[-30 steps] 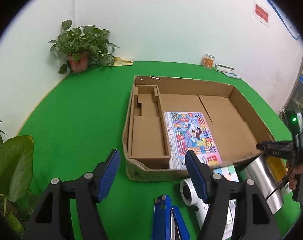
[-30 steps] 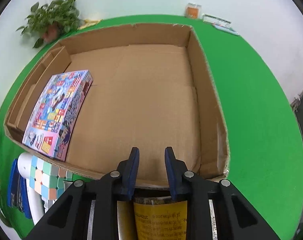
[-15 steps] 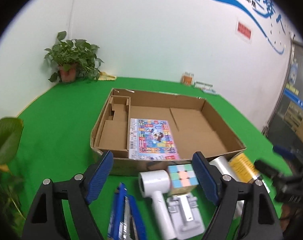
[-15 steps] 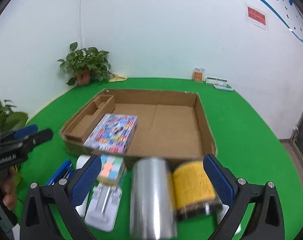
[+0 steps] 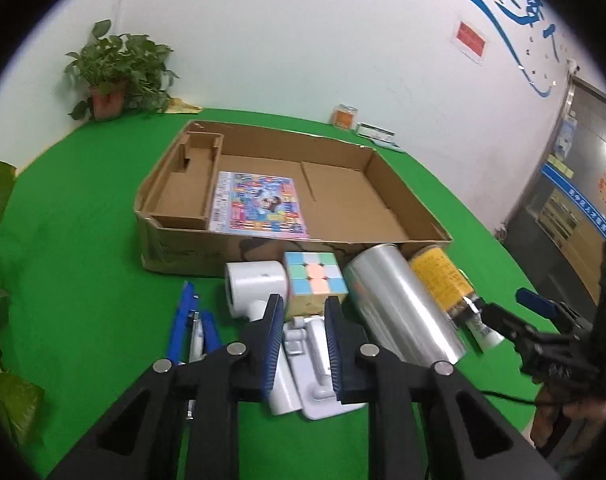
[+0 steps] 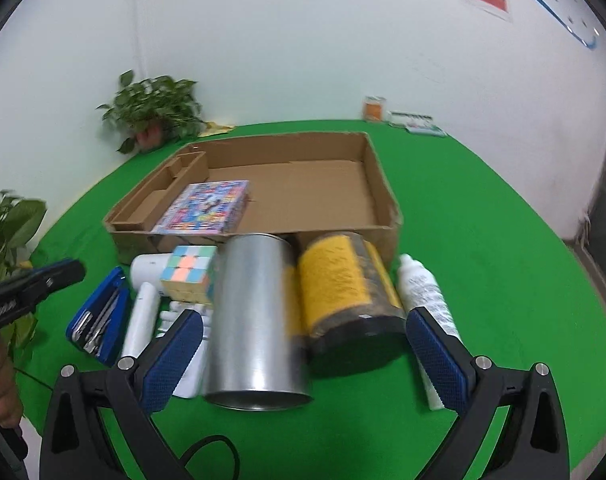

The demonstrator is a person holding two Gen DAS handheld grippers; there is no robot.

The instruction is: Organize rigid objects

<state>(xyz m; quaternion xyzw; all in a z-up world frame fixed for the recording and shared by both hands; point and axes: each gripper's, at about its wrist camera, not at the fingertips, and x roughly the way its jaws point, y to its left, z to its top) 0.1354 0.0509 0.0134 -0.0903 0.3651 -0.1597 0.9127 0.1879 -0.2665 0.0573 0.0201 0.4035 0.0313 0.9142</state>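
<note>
On the green counter (image 5: 83, 264) a wide, shallow brown cardboard box (image 5: 175, 252) lies open, and inside it, near its left side, a flat colourful printed game box (image 5: 257, 210) rests beside a cardboard insert (image 5: 183, 196). Just in front of the box, a row of objects waits on the counter: a blue stapler (image 5: 191, 328), a white hair dryer (image 5: 259, 292), a pastel puzzle cube (image 5: 315, 280) that sits on a white plastic stand (image 5: 315, 364), a shiny silver metal can (image 5: 403, 304) lying on its side, a jar with a yellow label (image 5: 439, 276) touching the can, and a white squeeze bottle (image 6: 423, 292) just beside the jar.

The left hand-held gripper (image 5: 302, 340) hovers above the white stand, near the cube; its blue fingers (image 5: 273, 344) stand with only a narrow gap between them and hold nothing. The right hand-held gripper (image 6: 303, 360) is spread wide, with its fingertips (image 6: 435, 356) on both sides of the can and the jar, but it touches neither.

At the far edge of the counter, a potted green plant (image 5: 115, 72) stands near the white wall (image 5: 303, 40), and a small orange jar (image 5: 345, 116) stands further right.
</note>
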